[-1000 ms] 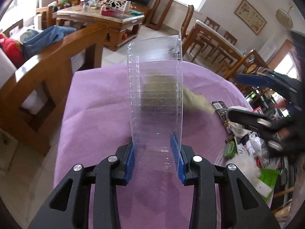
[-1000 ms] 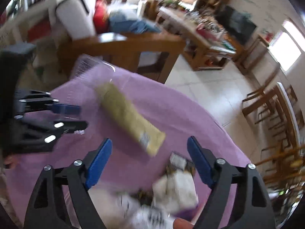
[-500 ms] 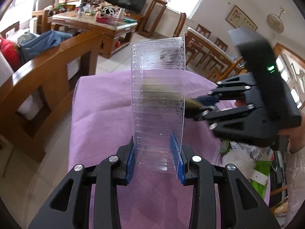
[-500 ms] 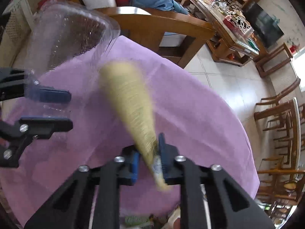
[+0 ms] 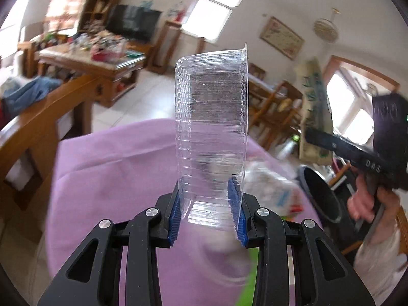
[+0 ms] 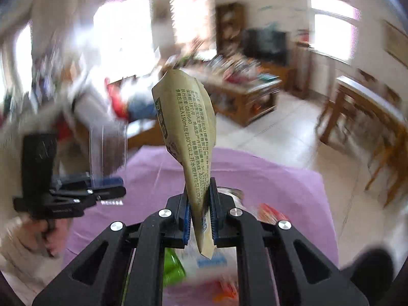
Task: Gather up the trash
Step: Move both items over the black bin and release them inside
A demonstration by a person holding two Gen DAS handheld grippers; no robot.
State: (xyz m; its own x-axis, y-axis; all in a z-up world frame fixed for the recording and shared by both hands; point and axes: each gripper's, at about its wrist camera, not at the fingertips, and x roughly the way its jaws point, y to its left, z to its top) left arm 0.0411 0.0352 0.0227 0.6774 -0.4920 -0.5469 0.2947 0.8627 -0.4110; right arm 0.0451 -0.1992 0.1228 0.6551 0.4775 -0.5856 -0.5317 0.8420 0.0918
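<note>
Clear ribbed plastic, a squashed container, stands clamped between the blue pads of the left tool, raised above the purple-covered worktop just as it was a second ago. The change is on the other side: the right tool, whose jaws stood wide over the litter a second ago, has closed within that second and now pinches a tan printed sachet near its lower end. The sachet, which lay flat on the cloth before, now stands up off the worktop in mid-air. In the left view a dark bin sits beyond the worktop's edge, below the right tool. Both pieces look ready to be dropped there, while more wrappers remain on the cloth.
</note>
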